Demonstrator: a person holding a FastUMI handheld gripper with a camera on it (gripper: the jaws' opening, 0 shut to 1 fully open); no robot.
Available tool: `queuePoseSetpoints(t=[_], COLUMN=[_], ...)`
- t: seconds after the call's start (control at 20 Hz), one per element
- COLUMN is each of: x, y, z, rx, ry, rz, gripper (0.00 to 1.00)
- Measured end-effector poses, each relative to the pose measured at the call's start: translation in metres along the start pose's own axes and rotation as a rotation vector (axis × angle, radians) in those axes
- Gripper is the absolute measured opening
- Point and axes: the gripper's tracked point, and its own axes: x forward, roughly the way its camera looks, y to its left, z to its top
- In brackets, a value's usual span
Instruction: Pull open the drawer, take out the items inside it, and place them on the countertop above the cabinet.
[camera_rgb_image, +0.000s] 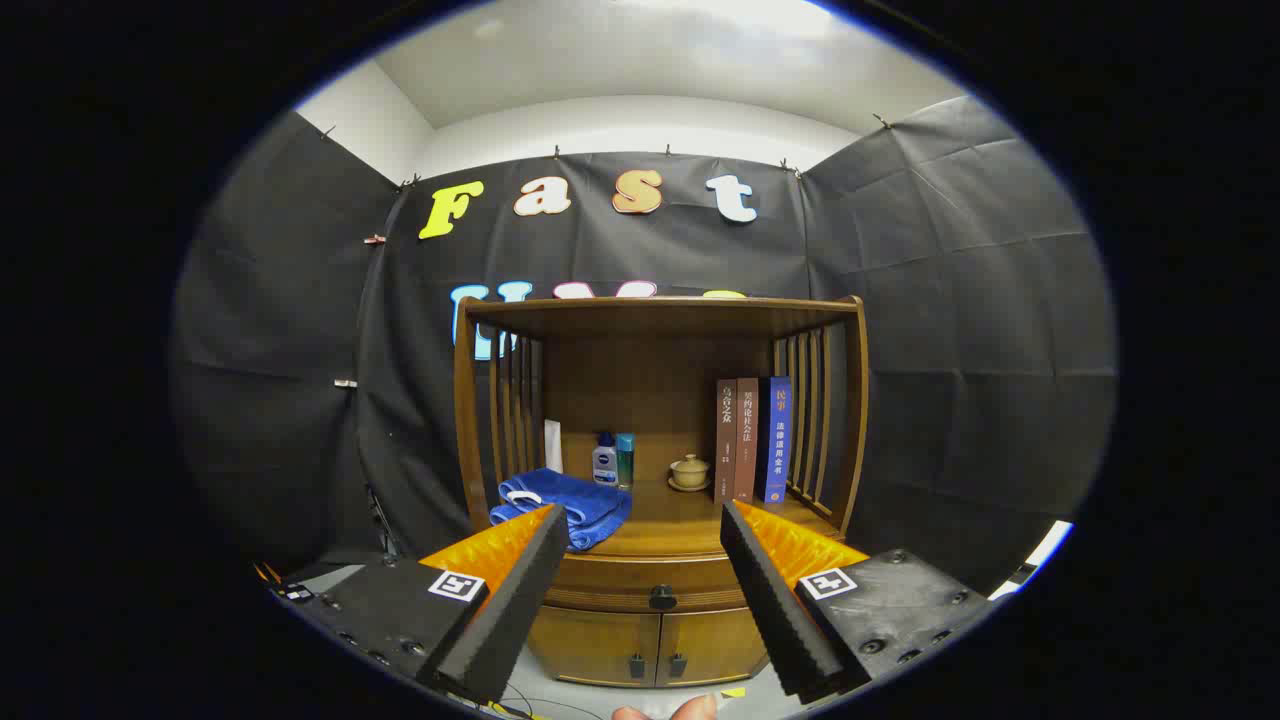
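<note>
- Currently the gripper (645, 525) is spread wide, nothing held, fingers apart in air short of the cabinet (660, 420).
- Drawer (650, 585) closed; its dark knob (662, 598) sits between the fingers, beyond them.
- Countertop (680, 520) carries a blue towel (565, 505), two bottles (612, 460), a lidded cup (690, 472), three books (752, 438).

Two long wedge-shaped fingers (520, 590) on the gripper (645, 590), inner faces ribbed like foam, spread wide with nothing between. Dark matte blocks behind them, dotted with round screws. One square black-and-white marker (457, 585) stuck on each block. A fingertip (690, 709) peeking in just below.
</note>
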Motion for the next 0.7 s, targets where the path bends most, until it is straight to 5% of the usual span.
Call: queuePoseSetpoints(t=[0.7], x=[-0.0022], y=[-0.0064], z=[-0.0055], rx=[-0.004], ry=[0.006], rz=[-0.013], gripper=[0.98])
